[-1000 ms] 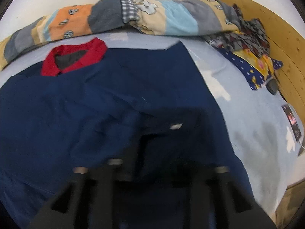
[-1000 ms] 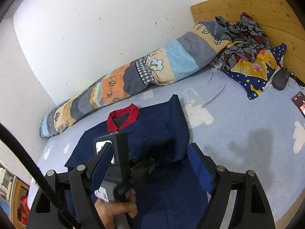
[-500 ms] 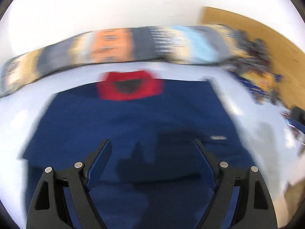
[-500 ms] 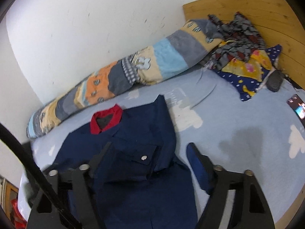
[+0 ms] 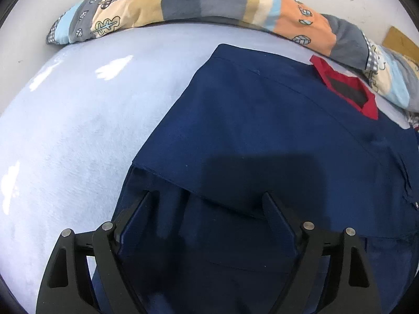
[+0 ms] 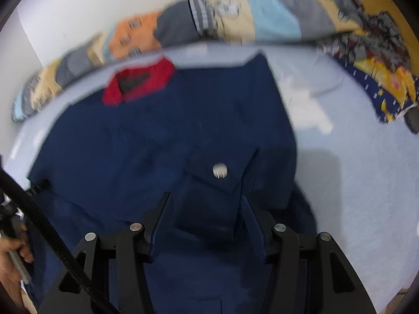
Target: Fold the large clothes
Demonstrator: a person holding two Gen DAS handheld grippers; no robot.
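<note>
Lying flat on the pale blue bedsheet (image 5: 65, 120), the navy shirt (image 5: 262, 136) has its red collar (image 5: 348, 89) toward the patchwork bolster (image 5: 214, 2). Left gripper (image 5: 207, 196) hovers wide apart over a folded sleeve edge; right gripper (image 6: 205, 196) stands apart over the buttoned pocket (image 6: 220, 170).

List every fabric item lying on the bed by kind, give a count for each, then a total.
Navy jacket with red collar: 1
Patchwork rolled quilt: 1
Grey patterned garment: 1
Star-print navy and yellow cloth: 1
Total: 4
</note>
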